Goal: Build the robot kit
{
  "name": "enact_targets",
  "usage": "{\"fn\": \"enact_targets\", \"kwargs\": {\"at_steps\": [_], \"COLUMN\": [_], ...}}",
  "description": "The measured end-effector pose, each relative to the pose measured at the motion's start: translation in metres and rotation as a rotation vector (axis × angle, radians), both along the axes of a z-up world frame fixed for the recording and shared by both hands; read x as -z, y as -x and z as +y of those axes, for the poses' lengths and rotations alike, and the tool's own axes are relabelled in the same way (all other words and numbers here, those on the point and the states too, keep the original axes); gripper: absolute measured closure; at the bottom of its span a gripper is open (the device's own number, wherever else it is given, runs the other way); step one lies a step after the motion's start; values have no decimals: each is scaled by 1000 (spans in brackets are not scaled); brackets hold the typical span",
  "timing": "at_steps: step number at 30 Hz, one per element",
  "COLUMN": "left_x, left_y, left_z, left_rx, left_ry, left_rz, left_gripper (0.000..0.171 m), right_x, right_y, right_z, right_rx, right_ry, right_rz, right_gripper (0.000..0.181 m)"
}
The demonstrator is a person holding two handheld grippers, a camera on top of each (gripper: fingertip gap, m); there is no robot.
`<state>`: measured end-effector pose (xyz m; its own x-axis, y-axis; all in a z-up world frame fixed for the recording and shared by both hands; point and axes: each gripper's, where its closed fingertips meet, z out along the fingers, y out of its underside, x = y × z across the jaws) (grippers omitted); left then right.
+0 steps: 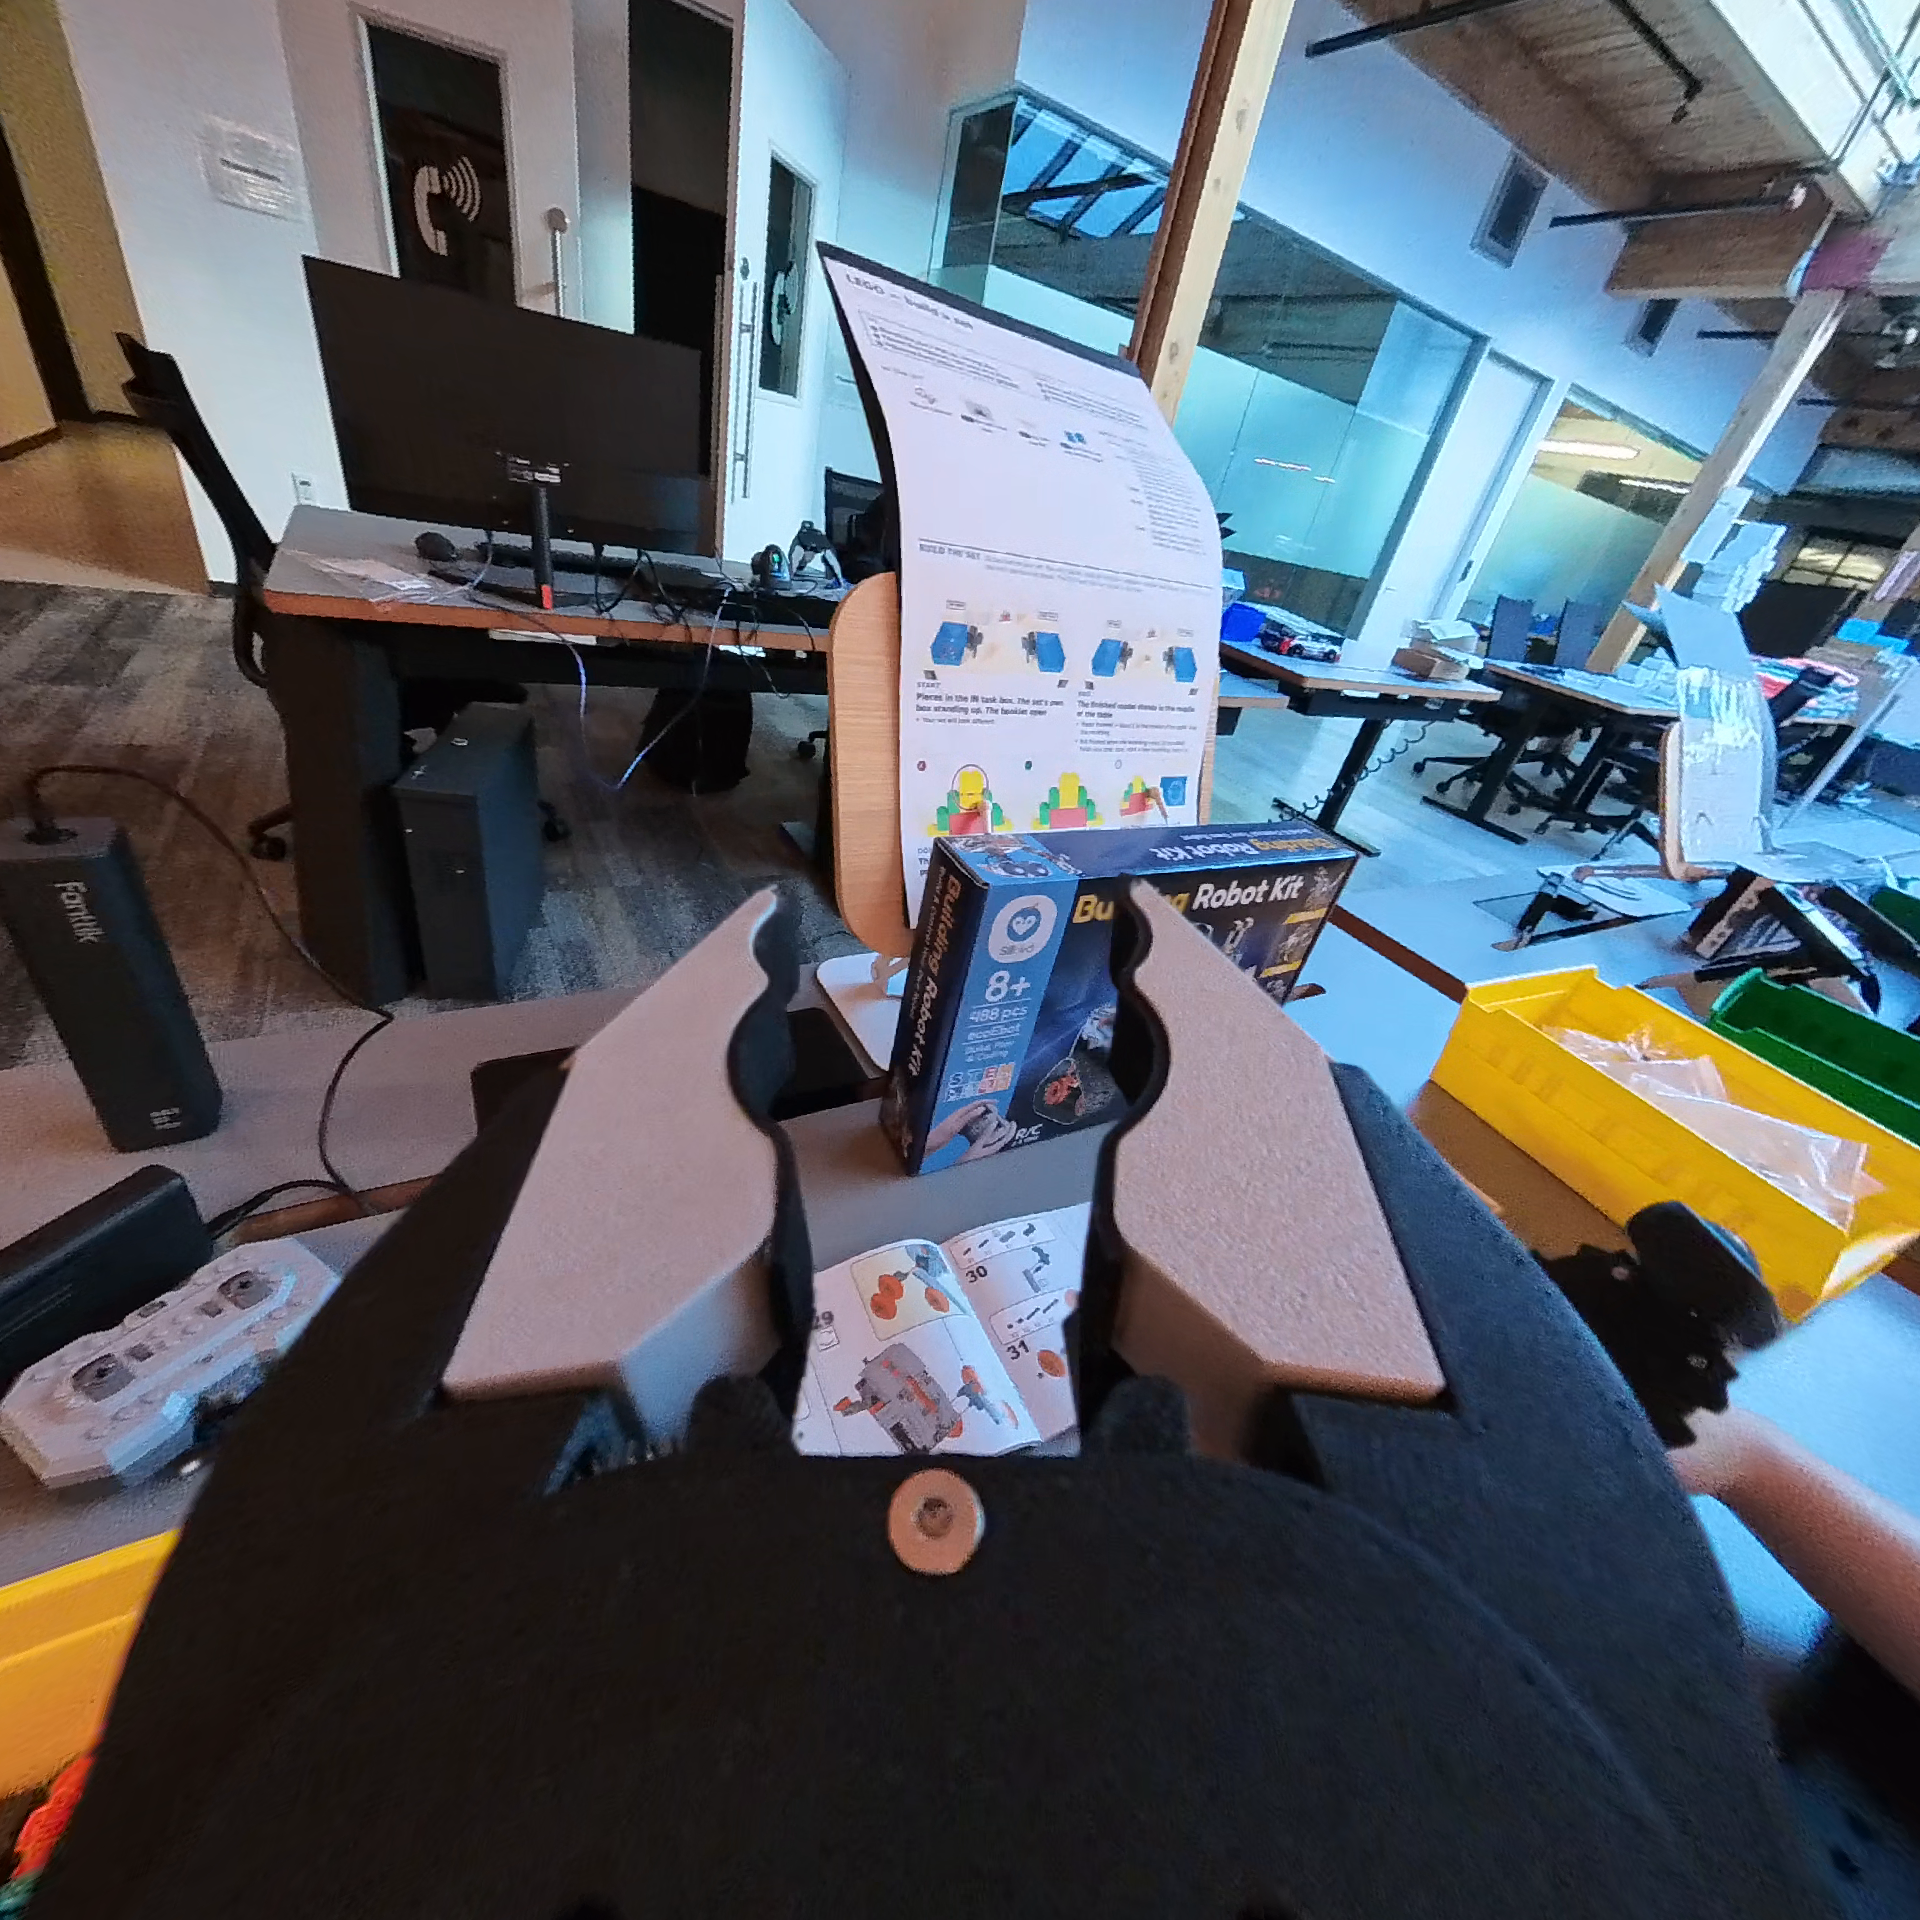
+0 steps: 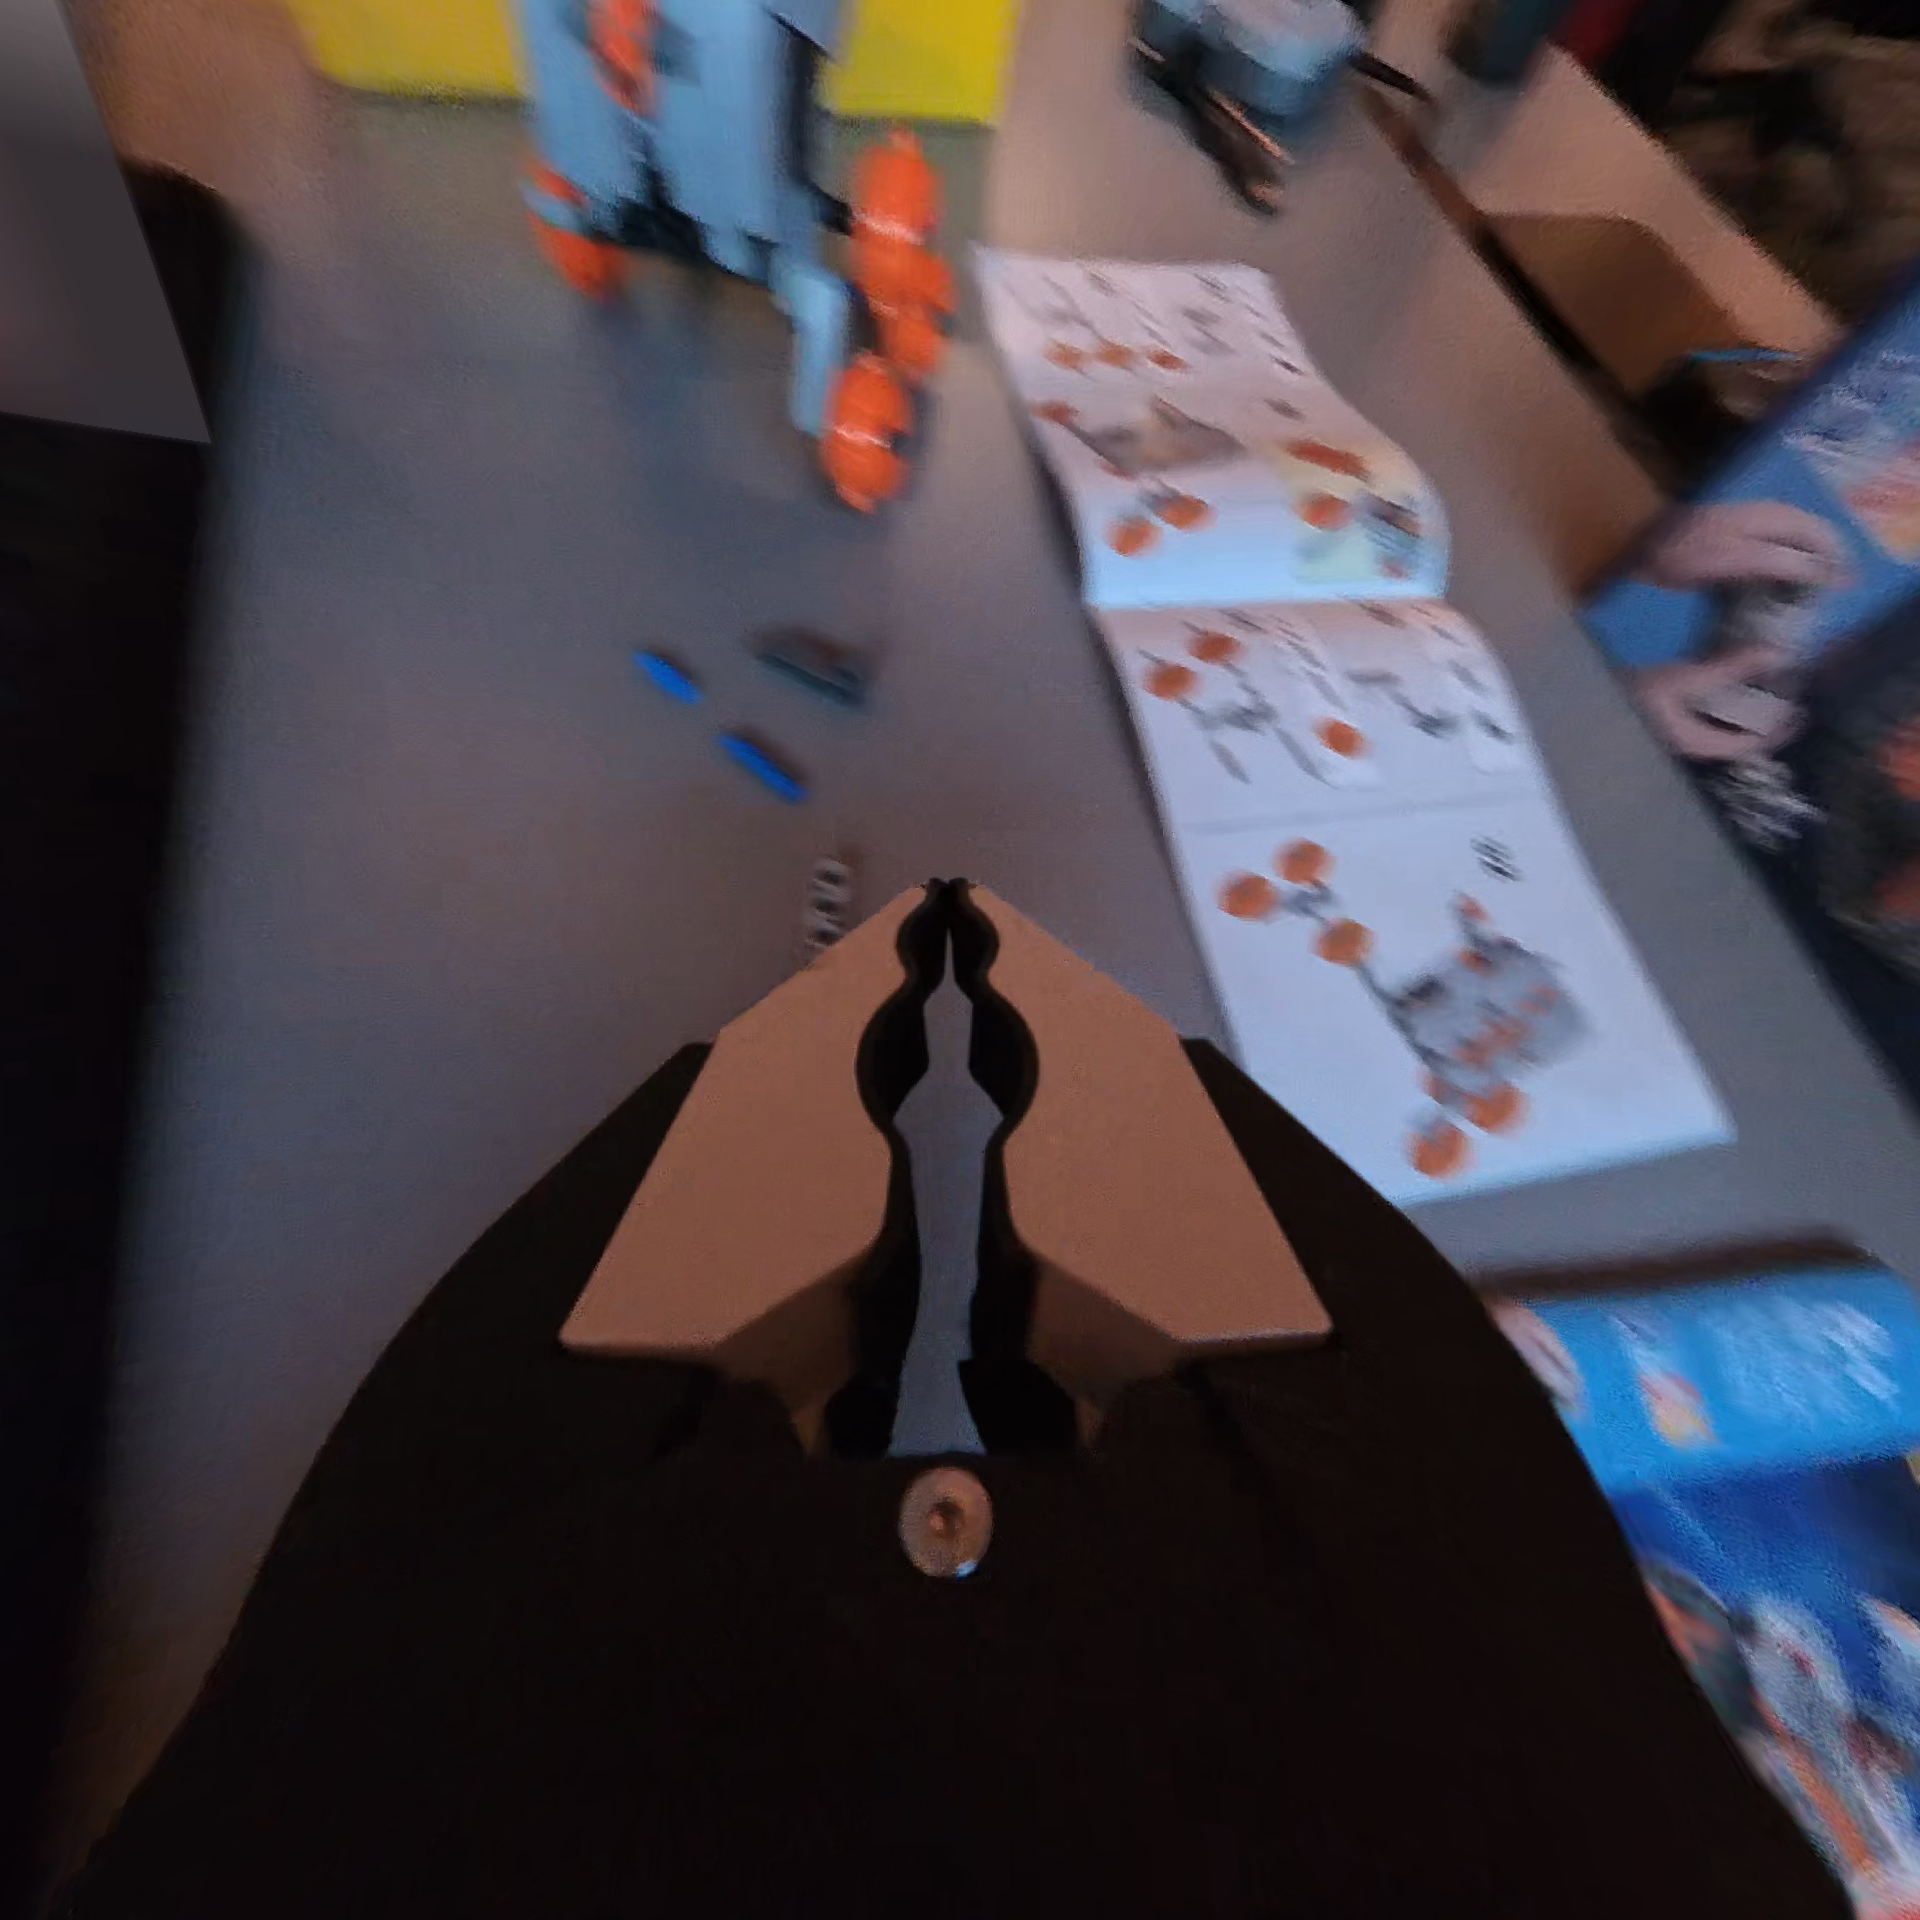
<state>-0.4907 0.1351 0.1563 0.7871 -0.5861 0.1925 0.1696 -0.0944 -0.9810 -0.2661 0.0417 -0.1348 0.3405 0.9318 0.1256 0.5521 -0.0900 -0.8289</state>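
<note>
In the left wrist view my left gripper [image 1: 953,899] is open, held above the grey table [image 1: 935,1195], with nothing between its fingers. Beyond the fingers a dark blue kit box [image 1: 997,997] stands upright. An open instruction booklet [image 1: 935,1340] lies below the jaws. The right wrist view is blurred by motion. My right gripper [image 2: 948,885] is shut, its pads meeting at the tips, low over the table [image 2: 468,935]. A small striped grey piece [image 2: 828,904] lies just left of the tips. Two blue pins [image 2: 764,769] and a dark piece [image 2: 816,665] lie farther ahead.
A grey model with orange wheels [image 2: 717,177] stands ahead, the booklet [image 2: 1330,727] and blue box [image 2: 1818,623] to the right. Yellow [image 1: 1621,1122] and green [image 1: 1829,1029] bins sit right. A sheet on a wooden stand [image 1: 1049,582] rises behind the box. A grey part [image 1: 156,1351] lies left. Some 40 cm of space lies between my two pairs of fingers. From my right tips it is roughly 5 cm to the small striped grey piece [image 2: 828,904]; from my left, 40 cm.
</note>
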Motion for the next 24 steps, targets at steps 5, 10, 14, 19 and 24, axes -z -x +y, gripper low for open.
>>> {"fn": "enact_targets", "kwargs": {"at_steps": [5,10,14,19,24], "left_x": [5,6,3,5,3], "left_y": [-9,-11,-7,-10,-13], "left_z": [0,-1,-2,-3,-4], "left_rx": [23,31,26,36,37], "left_ry": [13,15,5,11,4], "left_rz": [35,46,29,42,39], "left_gripper": [113,114,116,116,116], "right_x": [17,36,38,36,-11], "right_y": [17,16,16,21,62], "right_z": [-23,-27,-25,-21,-11], "right_rx": [-102,-116,-106,-88,-2], "right_ry": [37,84,72,41,-202], "right_rz": [-89,-160,-170,-150,69], "right_gripper": [181,181,181,181,181]}}
